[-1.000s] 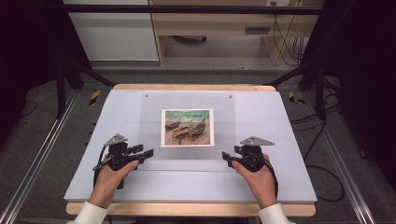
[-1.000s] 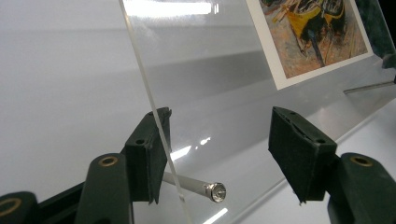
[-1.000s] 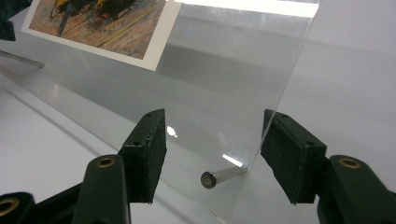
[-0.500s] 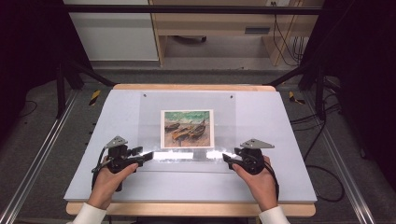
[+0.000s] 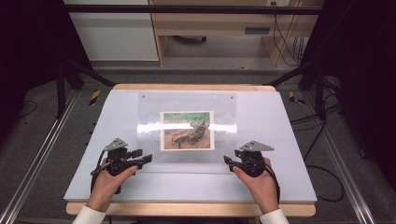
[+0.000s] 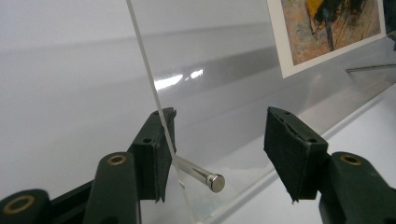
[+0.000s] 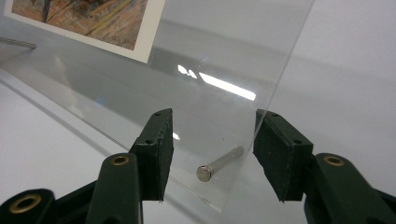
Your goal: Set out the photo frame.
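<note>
A clear acrylic sheet (image 5: 149, 107) lies over a small painted picture (image 5: 187, 130) on the white board (image 5: 280, 121). My left gripper (image 5: 147, 158) is at the sheet's near left corner and my right gripper (image 5: 227, 161) at its near right corner. In the left gripper view a metal pin (image 6: 201, 173) through the sheet's corner sits between the jaws of the left gripper (image 6: 219, 154); one jaw touches the sheet's edge, the other stands apart. The right gripper (image 7: 210, 154) frames the other pin (image 7: 219, 164) the same way. Both pairs of jaws have just been closing around the pins.
The board rests on a wooden table (image 5: 187, 209) with metal rails (image 5: 42, 154) along both sides. Dark stand legs (image 5: 70, 70) rise at the far corners, and cables (image 5: 322, 140) trail on the floor at the right. A shelf unit (image 5: 210, 32) stands behind.
A bright band of reflection appeared at the sheet's near edge and has moved away from me to its middle. Both hands have kept their place.
</note>
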Demonstrator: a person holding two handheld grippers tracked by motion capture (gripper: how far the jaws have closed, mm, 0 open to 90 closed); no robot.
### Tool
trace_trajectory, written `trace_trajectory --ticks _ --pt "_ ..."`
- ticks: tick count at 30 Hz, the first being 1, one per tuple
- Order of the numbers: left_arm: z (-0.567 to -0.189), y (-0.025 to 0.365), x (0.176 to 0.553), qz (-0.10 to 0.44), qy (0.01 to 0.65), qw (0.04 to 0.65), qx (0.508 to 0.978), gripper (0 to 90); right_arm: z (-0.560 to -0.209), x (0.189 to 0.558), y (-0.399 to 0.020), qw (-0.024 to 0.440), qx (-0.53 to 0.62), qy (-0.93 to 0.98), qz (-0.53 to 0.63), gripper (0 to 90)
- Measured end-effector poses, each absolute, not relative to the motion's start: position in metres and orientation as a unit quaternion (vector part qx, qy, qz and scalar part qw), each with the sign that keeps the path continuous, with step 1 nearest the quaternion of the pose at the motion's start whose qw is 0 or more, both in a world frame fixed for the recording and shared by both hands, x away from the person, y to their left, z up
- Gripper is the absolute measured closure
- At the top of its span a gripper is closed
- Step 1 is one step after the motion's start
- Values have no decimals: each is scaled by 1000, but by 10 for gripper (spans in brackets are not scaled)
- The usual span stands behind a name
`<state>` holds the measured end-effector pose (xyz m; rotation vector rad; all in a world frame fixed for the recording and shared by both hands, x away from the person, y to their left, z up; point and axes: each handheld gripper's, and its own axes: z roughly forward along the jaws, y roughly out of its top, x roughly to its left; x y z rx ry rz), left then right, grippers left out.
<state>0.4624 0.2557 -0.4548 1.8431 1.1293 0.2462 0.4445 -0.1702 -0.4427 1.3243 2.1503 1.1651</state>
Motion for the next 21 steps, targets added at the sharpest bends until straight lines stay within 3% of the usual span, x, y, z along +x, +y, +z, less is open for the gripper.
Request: trace_trajectory --ticks 21 --pt "-455 256 457 103 459 458 755 457 -443 439 -173 180 467 764 407 544"
